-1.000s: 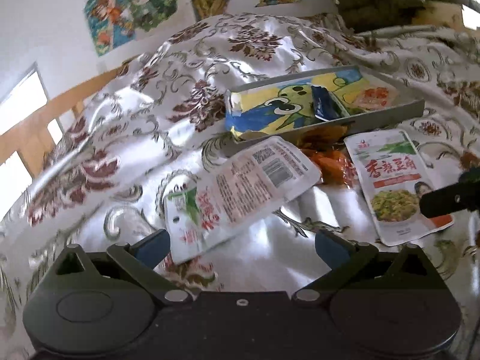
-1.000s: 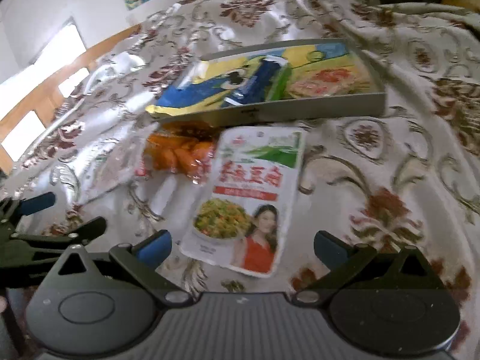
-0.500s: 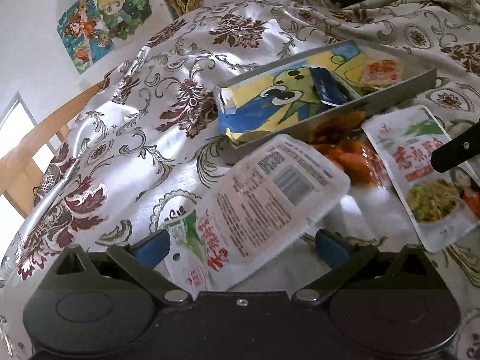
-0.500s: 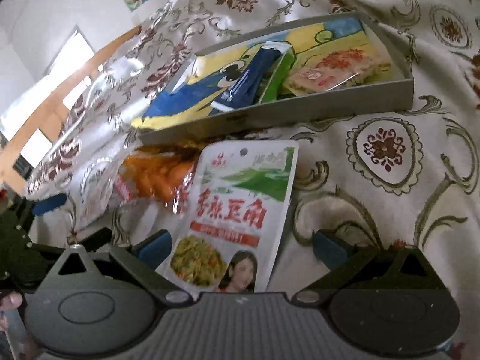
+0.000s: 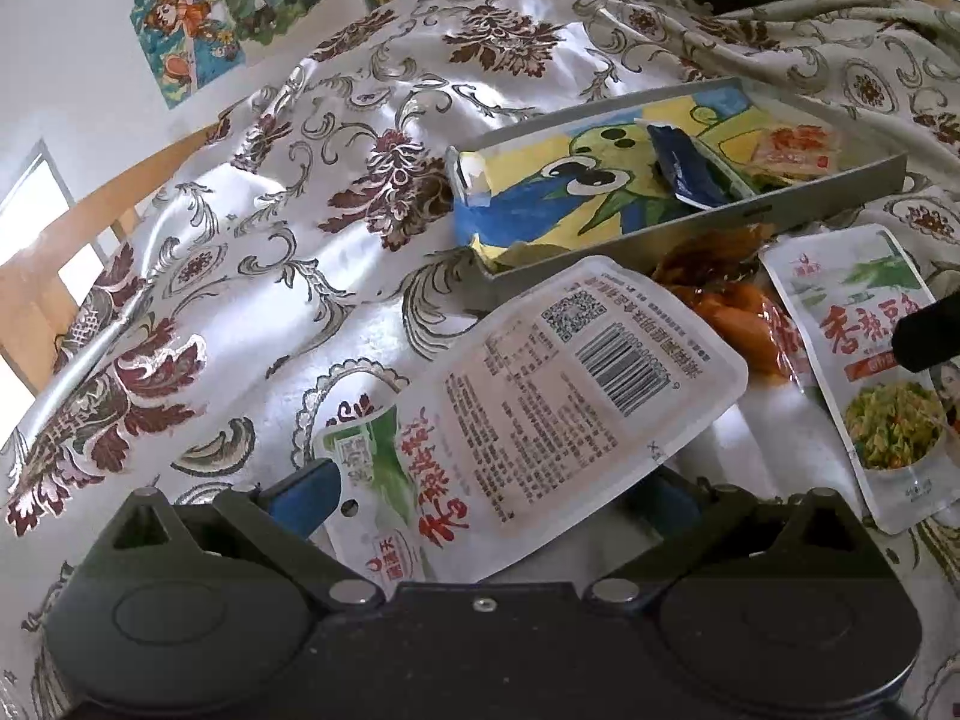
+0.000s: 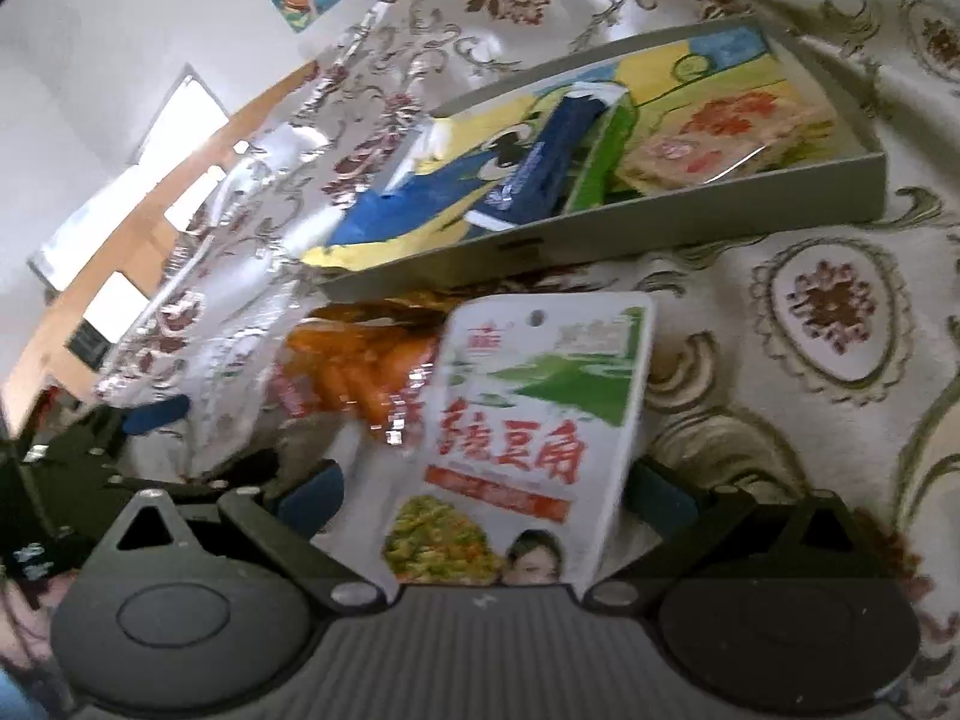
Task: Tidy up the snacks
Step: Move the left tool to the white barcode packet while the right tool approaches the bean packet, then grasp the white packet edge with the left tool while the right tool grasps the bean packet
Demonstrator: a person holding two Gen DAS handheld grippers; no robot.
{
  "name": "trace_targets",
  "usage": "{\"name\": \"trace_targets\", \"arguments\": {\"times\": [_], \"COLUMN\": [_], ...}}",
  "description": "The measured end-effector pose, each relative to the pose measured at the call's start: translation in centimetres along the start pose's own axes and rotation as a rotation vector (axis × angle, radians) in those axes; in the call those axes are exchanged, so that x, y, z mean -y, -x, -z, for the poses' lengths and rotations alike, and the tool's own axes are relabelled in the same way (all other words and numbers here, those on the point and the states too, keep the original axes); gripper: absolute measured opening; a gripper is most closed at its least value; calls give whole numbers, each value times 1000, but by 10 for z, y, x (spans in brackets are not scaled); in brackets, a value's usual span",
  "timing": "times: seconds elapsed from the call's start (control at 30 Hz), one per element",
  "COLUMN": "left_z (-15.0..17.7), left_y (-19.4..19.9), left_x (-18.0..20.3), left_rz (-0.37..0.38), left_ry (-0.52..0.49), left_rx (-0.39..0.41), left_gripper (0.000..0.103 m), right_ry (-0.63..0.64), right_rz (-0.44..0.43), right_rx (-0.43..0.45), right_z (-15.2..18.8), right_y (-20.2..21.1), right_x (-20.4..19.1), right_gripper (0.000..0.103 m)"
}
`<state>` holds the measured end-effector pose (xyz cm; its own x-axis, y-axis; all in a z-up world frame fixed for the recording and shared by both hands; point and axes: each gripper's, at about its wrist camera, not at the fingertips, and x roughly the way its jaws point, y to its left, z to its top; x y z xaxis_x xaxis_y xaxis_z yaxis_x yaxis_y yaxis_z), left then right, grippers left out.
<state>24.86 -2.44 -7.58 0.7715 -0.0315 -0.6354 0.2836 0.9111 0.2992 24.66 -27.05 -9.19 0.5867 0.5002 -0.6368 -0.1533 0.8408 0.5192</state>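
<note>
Left gripper [image 5: 480,498]: jaws spread around the back-side-up pouch [image 5: 540,414], its long axis running up-right toward the grey box [image 5: 690,234].
Right gripper [image 6: 480,495]: jaws spread around the bean pouch [image 6: 528,438].

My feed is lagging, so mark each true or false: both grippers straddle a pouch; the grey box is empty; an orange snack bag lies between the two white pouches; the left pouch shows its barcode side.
1. Both grippers straddle a pouch: true; left gripper around barcode pouch, right gripper around bean pouch.
2. Grey box empty: false, it holds packets.
3. Orange snack bag between pouches: true.
4. Barcode side up: true.
</note>
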Motion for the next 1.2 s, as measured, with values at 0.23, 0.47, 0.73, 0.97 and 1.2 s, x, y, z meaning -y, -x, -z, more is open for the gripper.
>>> {"name": "trace_targets", "arguments": {"times": [0.23, 0.47, 0.73, 0.97, 1.2], "left_z": [0, -1, -6, -25, -51], "left_y": [-1, 1, 11, 16, 2], "left_x": [4, 3, 12, 5, -8], "left_rz": [-16, -24, -88, -75, 27], "left_ry": [-29, -12, -111, -143, -129], "left_rx": [-9, -12, 20, 40, -9], "left_gripper": [101, 72, 34, 22, 21], "right_ry": [-97, -118, -173, -187, -181], "right_rz": [-41, -58, -67, -75, -121], "right_rx": [-12, -5, 7, 43, 96], "right_z": [-1, 1, 0, 2, -2], "right_y": [-2, 0, 6, 12, 10], "right_x": [8, 6, 8, 7, 3], "right_gripper": [103, 94, 77, 48, 32]}}
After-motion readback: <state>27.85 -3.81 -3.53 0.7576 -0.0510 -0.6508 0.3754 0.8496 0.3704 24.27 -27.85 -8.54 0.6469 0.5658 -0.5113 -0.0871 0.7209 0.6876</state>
